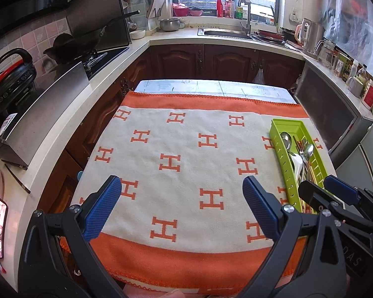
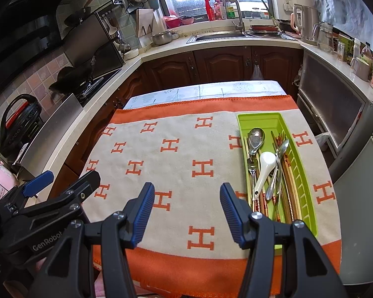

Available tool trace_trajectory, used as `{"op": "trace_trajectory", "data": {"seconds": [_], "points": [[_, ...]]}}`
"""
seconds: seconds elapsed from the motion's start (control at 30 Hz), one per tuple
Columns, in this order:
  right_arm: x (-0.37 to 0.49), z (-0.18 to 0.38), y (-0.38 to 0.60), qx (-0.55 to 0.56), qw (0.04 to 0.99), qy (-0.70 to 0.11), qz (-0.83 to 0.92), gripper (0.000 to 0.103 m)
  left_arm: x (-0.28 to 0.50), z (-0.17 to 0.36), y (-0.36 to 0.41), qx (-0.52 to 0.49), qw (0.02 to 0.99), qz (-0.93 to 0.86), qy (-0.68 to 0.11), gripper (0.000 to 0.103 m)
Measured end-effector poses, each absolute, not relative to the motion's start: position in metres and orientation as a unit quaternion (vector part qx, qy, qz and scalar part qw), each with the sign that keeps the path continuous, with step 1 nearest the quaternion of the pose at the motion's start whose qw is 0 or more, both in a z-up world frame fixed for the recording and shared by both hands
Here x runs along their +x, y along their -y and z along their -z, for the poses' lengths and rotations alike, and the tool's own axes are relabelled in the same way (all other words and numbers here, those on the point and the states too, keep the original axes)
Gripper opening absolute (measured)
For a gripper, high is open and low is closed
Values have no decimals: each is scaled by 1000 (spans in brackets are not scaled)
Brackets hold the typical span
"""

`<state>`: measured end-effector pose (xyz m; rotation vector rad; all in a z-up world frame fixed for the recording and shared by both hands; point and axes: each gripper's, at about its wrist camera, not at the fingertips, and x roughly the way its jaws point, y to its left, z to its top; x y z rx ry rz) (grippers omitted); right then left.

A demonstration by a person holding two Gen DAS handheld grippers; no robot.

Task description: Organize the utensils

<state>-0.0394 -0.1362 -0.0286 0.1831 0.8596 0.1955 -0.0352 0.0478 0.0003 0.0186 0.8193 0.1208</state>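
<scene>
Both tongs, the left tongs (image 1: 181, 193) and right tongs (image 2: 187, 198), hang spread and empty over the fuzzy orange-and-cream blanket (image 2: 176, 154) on the tabletop. Steel spoons (image 2: 255, 136), a white ceramic spoon (image 2: 266, 164) and wooden chopsticks (image 2: 289, 193) lie heaped in the slotted green plastic tray (image 2: 303, 173) at the blanket's right side.

Black plastic left tongs (image 1: 181, 208) and right tongs (image 2: 186, 213), blue ribbed pads, silver screws, white "GenRobot" lettering

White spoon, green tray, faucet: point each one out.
white spoon (image 2: 267, 161), right wrist view, on its bowl.
green tray (image 2: 262, 119), right wrist view, on the bare floor at its far end.
faucet (image 2: 239, 16), right wrist view, on its upright neck.
</scene>
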Motion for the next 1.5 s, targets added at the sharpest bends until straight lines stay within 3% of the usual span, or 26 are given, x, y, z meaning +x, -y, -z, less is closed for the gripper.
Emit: {"op": "trace_trajectory", "data": {"seconds": [1.5], "points": [[-40, 28, 134, 88, 901, -414, -94, 55, -33, 8, -46, 10, 914, -57, -400, 97]]}}
